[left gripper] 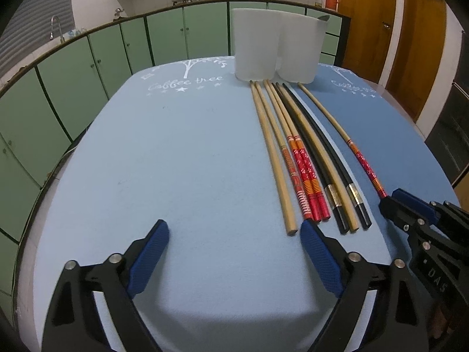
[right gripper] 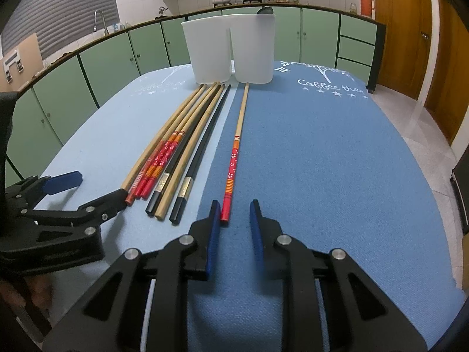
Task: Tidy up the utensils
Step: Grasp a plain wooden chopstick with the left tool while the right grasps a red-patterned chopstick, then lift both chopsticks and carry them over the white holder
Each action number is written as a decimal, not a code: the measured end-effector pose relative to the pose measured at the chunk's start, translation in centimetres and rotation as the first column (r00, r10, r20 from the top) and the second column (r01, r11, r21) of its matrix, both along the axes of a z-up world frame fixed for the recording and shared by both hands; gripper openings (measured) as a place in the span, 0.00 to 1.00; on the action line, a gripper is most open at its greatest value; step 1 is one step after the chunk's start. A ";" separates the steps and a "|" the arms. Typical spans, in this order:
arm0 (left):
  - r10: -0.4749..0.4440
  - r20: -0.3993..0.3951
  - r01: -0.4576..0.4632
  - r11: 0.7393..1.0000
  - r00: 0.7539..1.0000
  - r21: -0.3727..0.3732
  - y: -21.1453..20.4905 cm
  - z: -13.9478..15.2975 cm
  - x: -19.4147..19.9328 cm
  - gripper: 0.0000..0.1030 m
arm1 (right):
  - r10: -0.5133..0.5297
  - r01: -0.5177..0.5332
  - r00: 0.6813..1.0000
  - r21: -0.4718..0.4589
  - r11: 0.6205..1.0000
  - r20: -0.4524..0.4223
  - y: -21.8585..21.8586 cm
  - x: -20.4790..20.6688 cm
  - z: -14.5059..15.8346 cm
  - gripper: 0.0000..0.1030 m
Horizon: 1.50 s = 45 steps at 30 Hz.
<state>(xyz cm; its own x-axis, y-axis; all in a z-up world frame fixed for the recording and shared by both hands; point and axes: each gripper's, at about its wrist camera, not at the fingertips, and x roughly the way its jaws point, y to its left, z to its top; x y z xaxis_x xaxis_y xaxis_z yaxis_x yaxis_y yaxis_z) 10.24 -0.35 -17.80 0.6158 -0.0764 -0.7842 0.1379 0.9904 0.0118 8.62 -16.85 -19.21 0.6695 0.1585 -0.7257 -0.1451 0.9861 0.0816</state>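
Chopsticks, eight in all, flat on the blue table mat [right gripper: 322, 161], tips toward a white two-compartment holder [right gripper: 231, 50] at the far edge.

Seven bunched side by side in a group [left gripper: 307, 158]:
- two plain bamboo [left gripper: 274, 158]
- one bamboo with a brownish-red printed handle [left gripper: 294, 176]
- two with red-and-orange flowered handles [left gripper: 309, 173]
- two black with gold bands [left gripper: 351, 187]

Eighth, a lone red-handled chopstick [right gripper: 233, 167], apart to the right of the group, on the darker half of the mat.

One dark rounded utensil head [right gripper: 265, 10] peeking above the holder's right compartment, possibly a spoon, too little in view to be sure.

Left gripper [left gripper: 234, 228] low over the mat with jaws spread wide and nothing between them, right pad [left gripper: 319, 252] just beside the near ends of the bunch.

Right gripper [right gripper: 235, 205] parted to a narrower gap, not clamped on anything, at the handle end of the lone chopstick. That red end close against the inner face of the left blue pad [right gripper: 214, 234]; touching or not, hard to say.
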 end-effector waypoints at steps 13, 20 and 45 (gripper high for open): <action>-0.037 0.049 0.037 0.999 0.998 -0.015 -1.6 0.5 -1.0 0.25 | -0.020 0.020 1.000 0.017 1.000 -0.005 -0.6 0.2 0.0 0.05; -0.024 0.026 0.025 0.998 0.999 -0.056 -1.2 0.8 -0.6 0.07 | -0.023 0.023 1.000 0.028 0.999 -0.019 -0.9 0.2 0.2 0.05; -0.032 0.332 0.065 0.994 0.943 -0.090 -0.7 14.6 -2.5 0.06 | -0.023 0.002 0.976 0.100 0.995 0.216 -4.5 0.5 13.2 0.05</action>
<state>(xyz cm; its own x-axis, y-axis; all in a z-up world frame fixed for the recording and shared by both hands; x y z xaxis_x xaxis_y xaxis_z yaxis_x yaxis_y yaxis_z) 7.77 -1.02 -3.24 0.8320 -0.1789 -0.5252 0.1906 0.9811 -0.0323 9.10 -21.36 -5.96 0.8115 0.2126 -0.5442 -0.1578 0.9766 0.1462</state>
